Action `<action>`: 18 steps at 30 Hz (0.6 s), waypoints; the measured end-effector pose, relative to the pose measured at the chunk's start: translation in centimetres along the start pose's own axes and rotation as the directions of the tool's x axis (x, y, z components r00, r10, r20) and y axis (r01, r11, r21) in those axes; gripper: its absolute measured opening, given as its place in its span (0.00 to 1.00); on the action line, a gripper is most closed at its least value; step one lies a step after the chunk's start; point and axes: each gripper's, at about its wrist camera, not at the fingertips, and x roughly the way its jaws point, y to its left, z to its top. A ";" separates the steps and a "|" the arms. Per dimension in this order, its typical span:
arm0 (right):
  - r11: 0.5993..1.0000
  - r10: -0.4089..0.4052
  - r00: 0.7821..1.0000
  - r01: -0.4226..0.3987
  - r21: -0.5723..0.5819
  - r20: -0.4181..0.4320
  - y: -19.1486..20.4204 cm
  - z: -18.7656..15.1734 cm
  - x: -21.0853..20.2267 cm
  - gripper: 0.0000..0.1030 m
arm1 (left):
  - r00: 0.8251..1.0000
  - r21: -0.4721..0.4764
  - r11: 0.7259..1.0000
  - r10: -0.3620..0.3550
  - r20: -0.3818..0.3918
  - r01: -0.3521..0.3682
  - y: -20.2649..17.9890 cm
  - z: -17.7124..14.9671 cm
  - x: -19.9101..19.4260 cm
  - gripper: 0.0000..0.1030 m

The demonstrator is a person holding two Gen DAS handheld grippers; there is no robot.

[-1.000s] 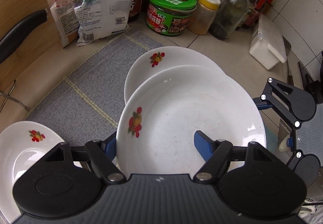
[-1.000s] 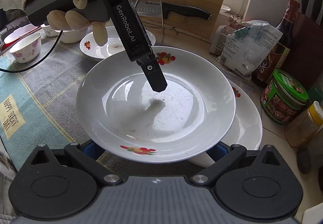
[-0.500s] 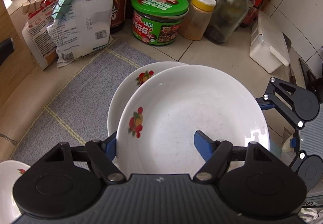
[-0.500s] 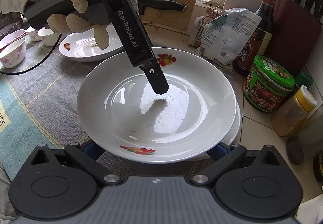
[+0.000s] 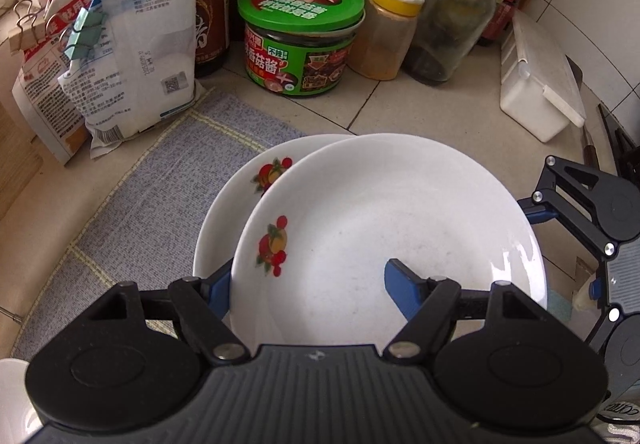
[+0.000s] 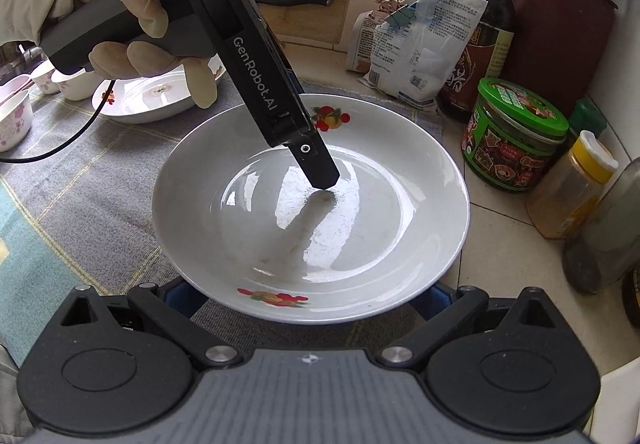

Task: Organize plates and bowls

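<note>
A white plate with a fruit motif (image 5: 384,228) is held by my left gripper (image 5: 308,284), shut on its near rim, one blue finger (image 5: 400,284) inside it and one under it. It hangs just over a second matching plate (image 5: 240,200) on the grey mat, nearly centred on it. In the right wrist view the held plate (image 6: 360,244) hides the lower one. My right gripper (image 6: 308,300) is open with its fingers spread beneath the plate's near rim, mostly hidden.
A green-lidded jar (image 5: 300,36), a yellow-capped spice jar (image 5: 384,28), a glass bottle (image 5: 452,12), bags (image 5: 132,44) and a white box (image 5: 536,84) line the back. A third plate (image 6: 156,100) and small bowls (image 6: 16,116) lie far left on the mat.
The held plate has moved toward the jars and come over the second plate, now almost covering it. The plate at the left has slid out of the left wrist view.
</note>
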 end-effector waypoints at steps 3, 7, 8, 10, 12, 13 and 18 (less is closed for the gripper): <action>1.000 -0.001 1.000 0.001 0.021 -0.015 -0.1 0.2 0.1 1.00 | 1.000 -0.005 1.000 -0.004 -0.006 0.004 0.2 0.3 0.3 0.73; 0.998 -0.003 0.999 0.005 0.056 -0.033 -0.3 0.3 0.1 1.00 | 1.000 -0.005 1.000 0.004 -0.015 -0.004 0.3 0.5 0.7 0.73; 0.998 -0.001 0.999 0.004 0.066 -0.037 -0.4 0.4 0.2 1.00 | 1.000 -0.008 1.000 0.005 -0.018 -0.005 0.4 0.5 0.8 0.73; 0.997 -0.001 0.999 0.004 0.078 -0.042 -0.5 0.4 0.2 1.00 | 1.000 -0.006 1.000 0.004 -0.016 -0.004 0.4 0.5 0.9 0.73; 0.997 -0.003 0.999 0.007 0.079 -0.051 -0.4 0.5 0.3 1.00 | 1.000 -0.005 1.000 0.005 -0.016 -0.005 0.5 0.5 0.9 0.73; 0.997 -0.004 0.999 0.008 0.077 -0.053 -0.4 0.5 0.3 1.00 | 1.000 -0.005 1.000 0.006 -0.017 -0.006 0.5 0.5 0.8 0.73; 0.996 -0.003 0.998 0.009 0.086 -0.064 -0.4 0.7 0.4 1.00 | 1.000 -0.002 1.000 0.007 -0.026 -0.007 0.4 0.8 1.0 0.75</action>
